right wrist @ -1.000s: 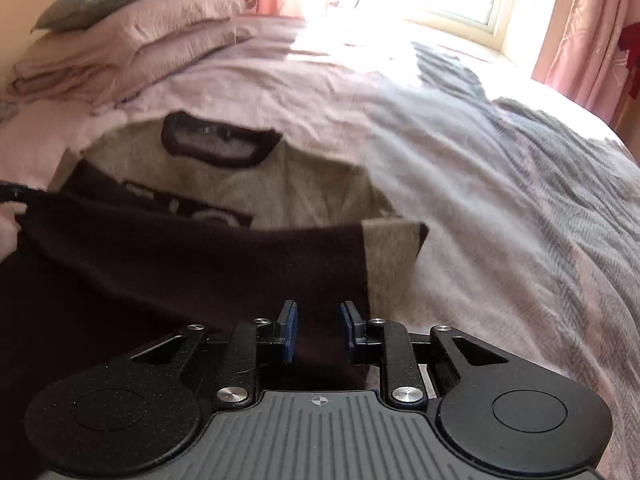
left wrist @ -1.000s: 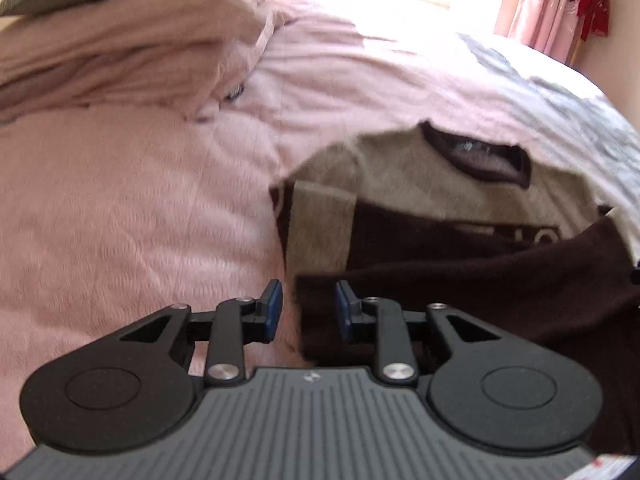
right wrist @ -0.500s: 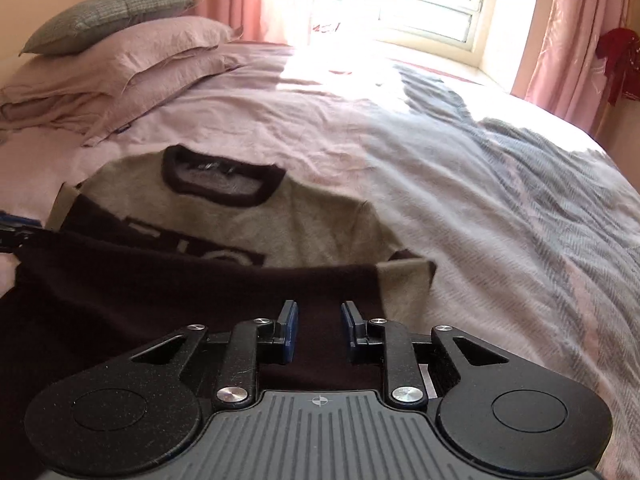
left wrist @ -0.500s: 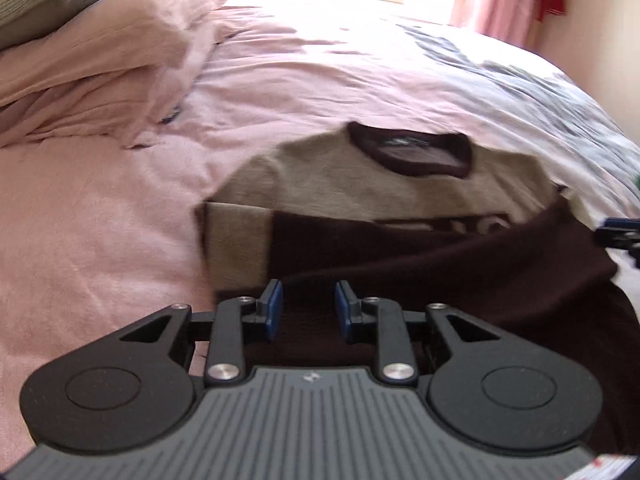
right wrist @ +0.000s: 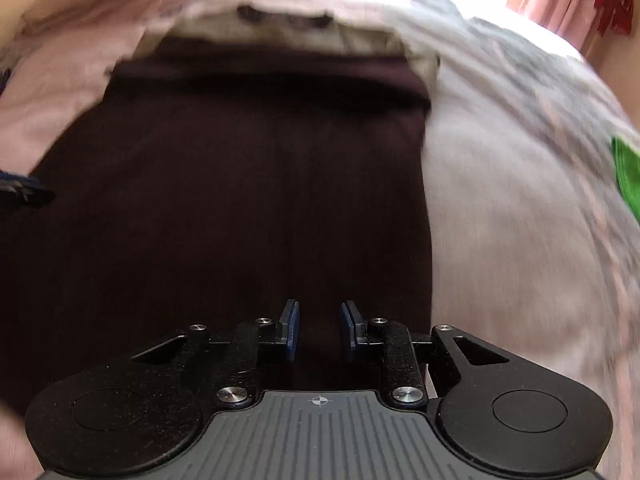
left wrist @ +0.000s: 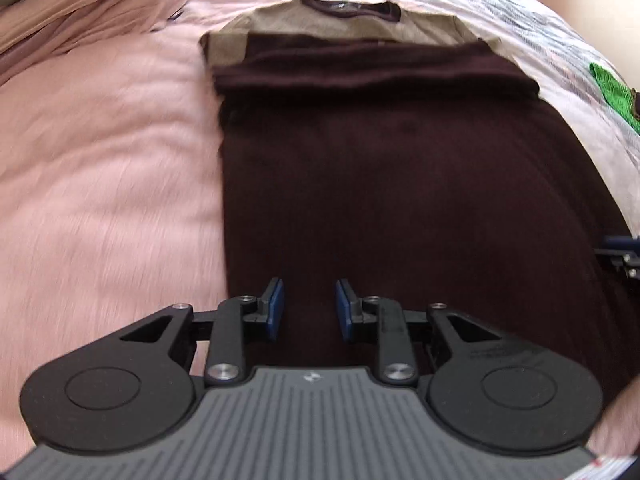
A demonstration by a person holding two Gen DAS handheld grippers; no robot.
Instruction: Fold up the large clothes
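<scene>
A pink quilted bedspread (left wrist: 104, 184) covered the left of the bed. Beside it lay the dark maroon and beige knitted sweater (left wrist: 400, 168), spread flat with its collar at the far end. The left gripper (left wrist: 308, 308) stood partly closed over the near hem, maroon cloth between its blue pads (left wrist: 276, 308); whether they pinched it could not be told. The right gripper (right wrist: 319, 330) stood likewise. A pale grey-patterned blanket (right wrist: 512, 184) lay rightmost.
</scene>
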